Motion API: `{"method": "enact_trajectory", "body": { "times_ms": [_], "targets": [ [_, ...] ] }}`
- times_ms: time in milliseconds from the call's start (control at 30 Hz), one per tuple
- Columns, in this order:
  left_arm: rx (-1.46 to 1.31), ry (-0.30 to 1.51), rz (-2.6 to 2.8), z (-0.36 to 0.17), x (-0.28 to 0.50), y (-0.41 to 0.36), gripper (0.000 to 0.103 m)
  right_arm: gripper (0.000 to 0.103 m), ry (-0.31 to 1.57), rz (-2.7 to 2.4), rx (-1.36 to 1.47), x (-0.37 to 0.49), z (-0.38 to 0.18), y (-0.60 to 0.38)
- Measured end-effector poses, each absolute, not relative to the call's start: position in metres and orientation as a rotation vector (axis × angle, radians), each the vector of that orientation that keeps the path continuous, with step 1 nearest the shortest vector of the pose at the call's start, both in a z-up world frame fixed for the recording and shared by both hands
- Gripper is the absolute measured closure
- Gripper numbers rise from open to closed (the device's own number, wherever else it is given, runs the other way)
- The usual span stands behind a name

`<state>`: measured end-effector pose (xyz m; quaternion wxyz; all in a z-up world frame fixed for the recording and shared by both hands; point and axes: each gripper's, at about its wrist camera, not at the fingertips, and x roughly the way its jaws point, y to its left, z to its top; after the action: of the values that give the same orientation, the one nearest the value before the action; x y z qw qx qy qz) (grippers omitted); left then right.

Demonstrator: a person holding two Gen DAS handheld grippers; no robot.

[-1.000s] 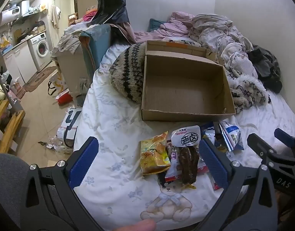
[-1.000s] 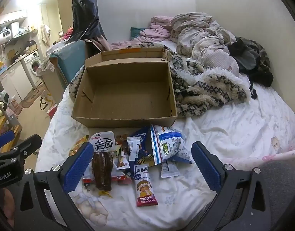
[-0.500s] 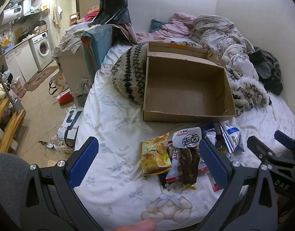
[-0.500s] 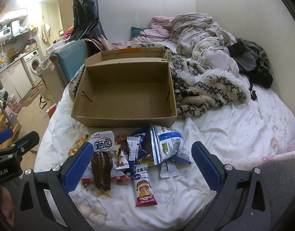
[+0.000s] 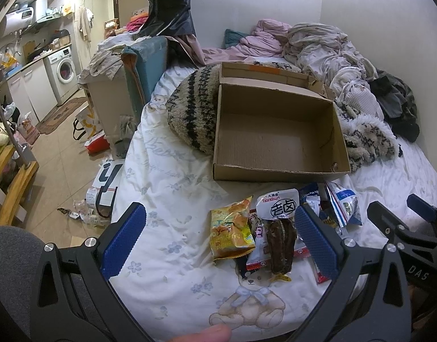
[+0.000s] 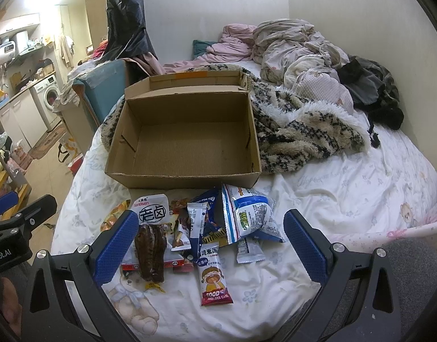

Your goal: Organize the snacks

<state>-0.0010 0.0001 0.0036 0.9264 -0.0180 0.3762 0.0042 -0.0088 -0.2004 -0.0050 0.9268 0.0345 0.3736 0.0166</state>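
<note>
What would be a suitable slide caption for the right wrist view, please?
Open right gripper above snack packets piled before an empty cardboard box.

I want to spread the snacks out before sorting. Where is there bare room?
Bare sheet lies left of the yellow packet, toward the bed edge, and right of the blue-and-white bag, below the fuzzy blanket. The cardboard box is empty. The strip before it is crowded.

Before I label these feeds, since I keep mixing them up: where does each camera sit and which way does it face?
Left wrist: on the left gripper, facing up the bed at the open brown cardboard box; a fingertip and the right gripper's side show.
Right wrist: on the right gripper, facing the same way; the left gripper's side shows.
Shared: the box, the brown meat snack in its clear white-topped packet, and the blue-and-white foil bag.
</note>
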Motion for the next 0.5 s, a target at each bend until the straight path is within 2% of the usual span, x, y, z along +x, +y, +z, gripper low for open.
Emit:
{"method": "enact_trajectory", "body": {
  "times_ms": [500],
  "targets": [
    [-0.037, 0.772, 0.01, 0.0041, -0.0011, 0.002, 0.0, 0.0, 0.77, 0.034, 0.072, -0.0094, -0.0047, -0.2003]
  ]
}}
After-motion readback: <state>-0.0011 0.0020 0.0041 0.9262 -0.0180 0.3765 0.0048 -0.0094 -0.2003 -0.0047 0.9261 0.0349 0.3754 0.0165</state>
